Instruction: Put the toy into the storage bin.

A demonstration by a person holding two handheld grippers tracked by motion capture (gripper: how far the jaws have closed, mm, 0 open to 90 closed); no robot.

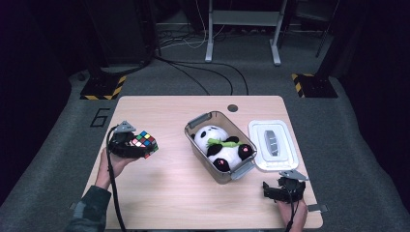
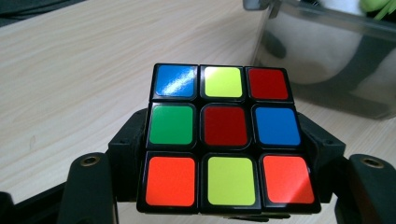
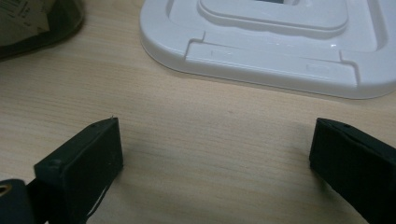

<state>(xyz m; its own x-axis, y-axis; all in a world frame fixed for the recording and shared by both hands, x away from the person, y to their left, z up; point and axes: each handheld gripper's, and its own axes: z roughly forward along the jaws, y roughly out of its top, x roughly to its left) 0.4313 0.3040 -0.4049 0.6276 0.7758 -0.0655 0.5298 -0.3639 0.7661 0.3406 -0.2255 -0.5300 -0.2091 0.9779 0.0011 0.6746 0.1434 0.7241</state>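
Observation:
A multicoloured puzzle cube hangs above the left part of the wooden table, clamped in my left gripper. In the left gripper view the cube sits between the two black jaws, pads pressing its sides. A clear plastic bin at the table's middle holds a black-and-white panda plush. The bin's white lid lies flat just to its right. My right gripper rests low near the front right edge, jaws wide apart with bare wood between them; the lid lies ahead of it.
A small dark round grommet sits near the table's far edge. Beyond the table, cables, stand bases with yellow-black tape and a metal frame stand on the grey floor. The bin's wall is close to the cube's right.

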